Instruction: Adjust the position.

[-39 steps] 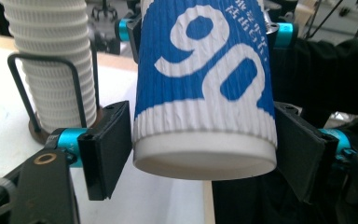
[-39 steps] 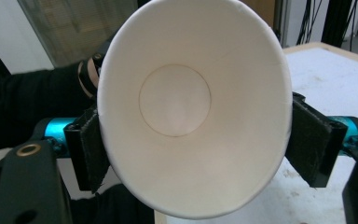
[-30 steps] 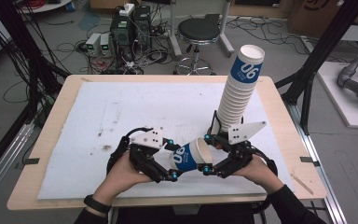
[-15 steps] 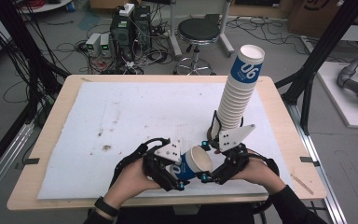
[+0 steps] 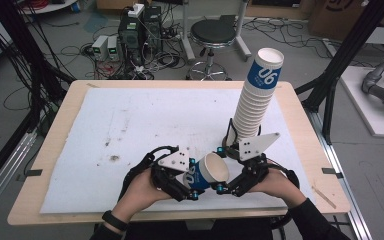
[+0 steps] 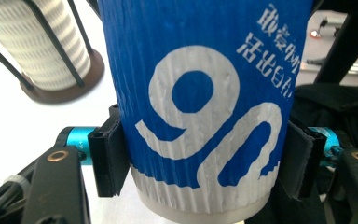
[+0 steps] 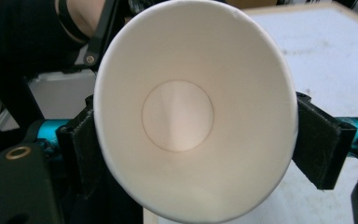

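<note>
Near the bench's front edge, a blue ribbed paper cup with white numerals [image 5: 206, 173] lies tilted on its side in the air between both hands, its mouth turned to the right; the inside is white and holds nothing. The left tongs [image 5: 194, 186] have just been closing and now clamp the cup's blue wall, pads pressed on either side. The right tongs [image 5: 220, 169] have just been opening; their pads flank the rim, and whether they touch it is hard to tell. Farther back, toward the right edge, a tall stack of white paper cups [image 5: 254, 102] stands in a black wire holder [image 5: 230, 134], whose base is partly hidden behind the right tongs.
</note>
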### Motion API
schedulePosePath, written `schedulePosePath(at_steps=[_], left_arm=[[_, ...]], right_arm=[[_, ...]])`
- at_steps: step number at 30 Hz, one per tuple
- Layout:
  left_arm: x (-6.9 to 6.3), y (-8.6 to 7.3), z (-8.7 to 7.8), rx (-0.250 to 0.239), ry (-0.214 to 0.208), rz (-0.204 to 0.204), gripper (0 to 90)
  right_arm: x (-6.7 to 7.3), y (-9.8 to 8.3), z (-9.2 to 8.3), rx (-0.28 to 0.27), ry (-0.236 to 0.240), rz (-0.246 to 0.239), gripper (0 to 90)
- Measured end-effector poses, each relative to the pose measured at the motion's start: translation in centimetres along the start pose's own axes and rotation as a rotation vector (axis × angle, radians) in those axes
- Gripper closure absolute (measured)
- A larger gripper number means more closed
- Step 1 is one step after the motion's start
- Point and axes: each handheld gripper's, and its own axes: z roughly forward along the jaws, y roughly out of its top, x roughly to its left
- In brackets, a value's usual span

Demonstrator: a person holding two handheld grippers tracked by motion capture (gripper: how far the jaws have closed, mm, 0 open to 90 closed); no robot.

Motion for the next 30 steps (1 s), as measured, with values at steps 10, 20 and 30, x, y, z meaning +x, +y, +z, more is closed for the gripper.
schedulePosePath(at_steps=[10, 20, 30], left_arm=[[0.3, -0.4, -1.3, -0.178, 0.017, -0.035, 30.2], [0.1, -0.6, -1.2, -0.346, 0.03, -0.066, 30.2], [-0.2, -1.1, 0.1, -0.408, -0.008, -0.102, 30.2]], right_arm=[[-0.2, 0.1, -1.4, -0.151, -0.006, 0.037, 13.2], [0.1, -0.1, -0.7, -0.23, 0.004, 0.068, 13.4], [0.1, 0.1, -0.7, -0.339, 0.037, 0.135, 13.5]])
